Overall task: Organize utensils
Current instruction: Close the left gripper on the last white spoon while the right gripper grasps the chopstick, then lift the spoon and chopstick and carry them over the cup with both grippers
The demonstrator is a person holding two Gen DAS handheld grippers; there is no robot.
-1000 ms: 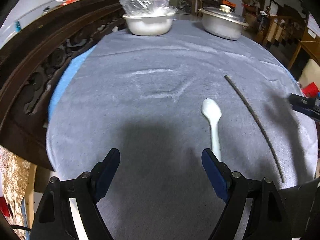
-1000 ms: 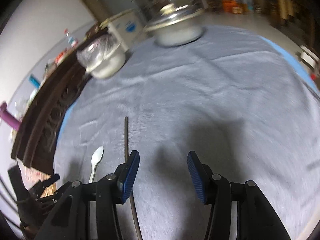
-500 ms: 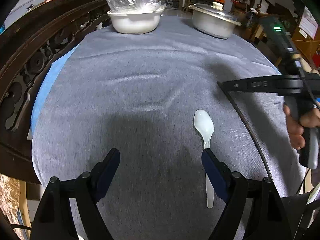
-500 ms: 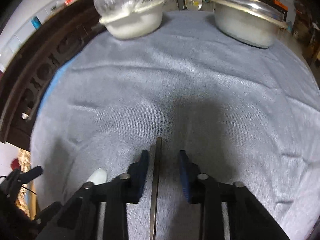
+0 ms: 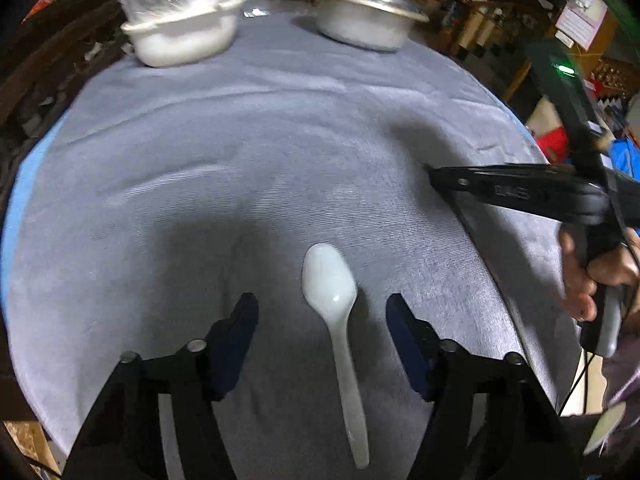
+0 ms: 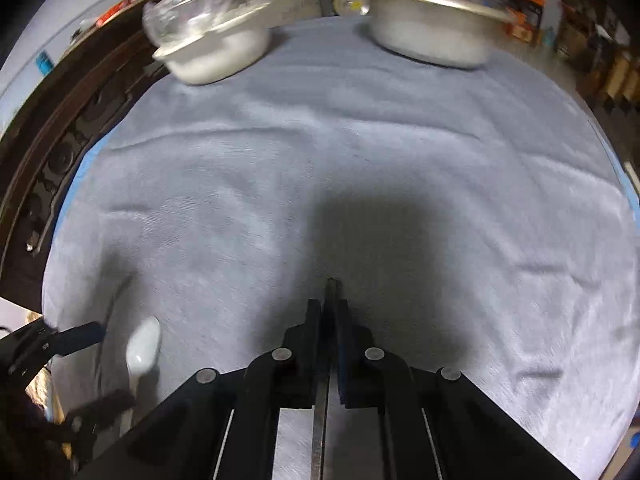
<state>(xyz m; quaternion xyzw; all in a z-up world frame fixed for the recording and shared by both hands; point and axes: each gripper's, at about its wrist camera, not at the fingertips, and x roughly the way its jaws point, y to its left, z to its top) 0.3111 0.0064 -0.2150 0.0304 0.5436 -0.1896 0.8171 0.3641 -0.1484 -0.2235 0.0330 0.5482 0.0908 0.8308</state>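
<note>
A white plastic spoon (image 5: 330, 280) lies on the grey tablecloth (image 5: 240, 152), bowl away from me and handle running back toward me. My left gripper (image 5: 322, 322) straddles it just above the cloth. Its jaws are closing with the spoon's neck between them, and the pads stand clear of it. In the right wrist view the spoon (image 6: 143, 346) lies at the lower left. My right gripper (image 6: 329, 308) is shut on a thin dark chopstick (image 6: 331, 285) whose tip pokes out past the pads. The left wrist view shows that chopstick (image 5: 496, 280) slanting back from the right gripper (image 5: 436, 178).
A white bowl covered with plastic film (image 5: 180, 36) and a lidded metal pot (image 5: 364, 16) stand at the table's far edge. Dark carved wooden furniture (image 6: 40, 128) borders the left side. A person's hand (image 5: 592, 280) holds the right gripper's handle.
My left gripper slid right until the spoon lay between its jaws, which have narrowed. My right gripper moved over the chopstick and closed onto it.
</note>
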